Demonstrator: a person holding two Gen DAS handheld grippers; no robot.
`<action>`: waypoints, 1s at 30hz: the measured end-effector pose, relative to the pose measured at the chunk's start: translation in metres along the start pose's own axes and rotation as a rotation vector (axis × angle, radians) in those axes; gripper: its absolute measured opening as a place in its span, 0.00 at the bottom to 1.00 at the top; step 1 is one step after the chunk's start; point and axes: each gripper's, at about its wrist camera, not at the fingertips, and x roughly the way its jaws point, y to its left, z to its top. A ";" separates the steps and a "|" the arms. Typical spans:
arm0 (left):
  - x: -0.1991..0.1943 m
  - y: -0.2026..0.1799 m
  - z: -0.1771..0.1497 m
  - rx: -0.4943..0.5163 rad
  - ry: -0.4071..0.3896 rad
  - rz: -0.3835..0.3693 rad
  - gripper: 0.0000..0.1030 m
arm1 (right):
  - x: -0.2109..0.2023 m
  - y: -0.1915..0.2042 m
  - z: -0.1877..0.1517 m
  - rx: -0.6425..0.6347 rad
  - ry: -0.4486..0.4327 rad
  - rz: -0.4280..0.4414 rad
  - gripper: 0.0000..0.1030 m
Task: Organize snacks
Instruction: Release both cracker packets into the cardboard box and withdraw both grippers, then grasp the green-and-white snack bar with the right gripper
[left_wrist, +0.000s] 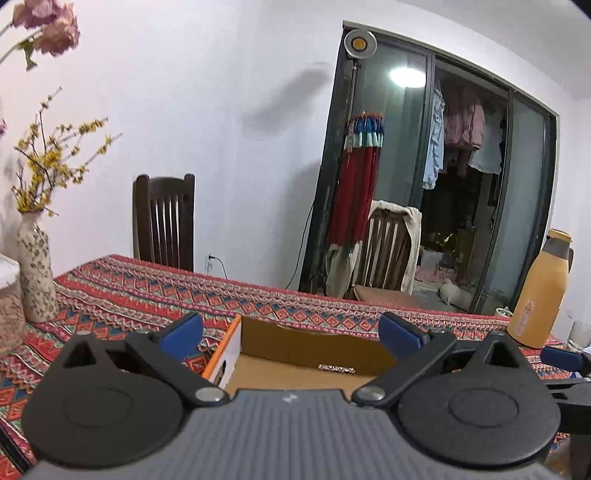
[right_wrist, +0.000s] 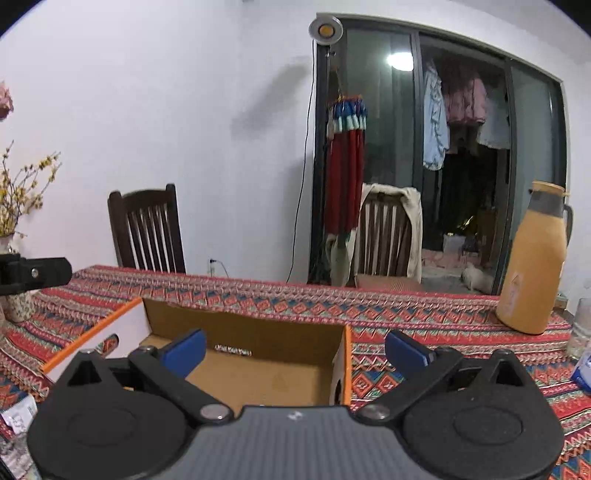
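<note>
— Where's the box?
— The cardboard box (left_wrist: 295, 354) sits open-topped on the tabletop (left_wrist: 147, 291), long axis running left to right, under my left gripper (left_wrist: 291, 332) and right gripper (right_wrist: 295, 350).
— Holding anything?
— Both spread wide, empty.

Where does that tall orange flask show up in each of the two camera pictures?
Left wrist view: the orange flask stands at the far right edge of the table, beyond the open left gripper.
Right wrist view: the flask stands on the right, nearer the picture's middle, past the open right gripper.
Shared landmark: the open cardboard box, low in the middle of both.
</note>
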 end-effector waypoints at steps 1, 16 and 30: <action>-0.005 0.000 0.001 0.003 -0.007 0.001 1.00 | -0.005 -0.001 0.001 -0.001 -0.006 -0.002 1.00; -0.063 0.021 -0.023 0.042 0.001 -0.013 1.00 | -0.073 0.000 -0.037 0.016 -0.008 -0.004 1.00; -0.081 0.064 -0.085 0.064 0.113 0.018 1.00 | -0.118 0.017 -0.106 -0.007 0.030 -0.007 1.00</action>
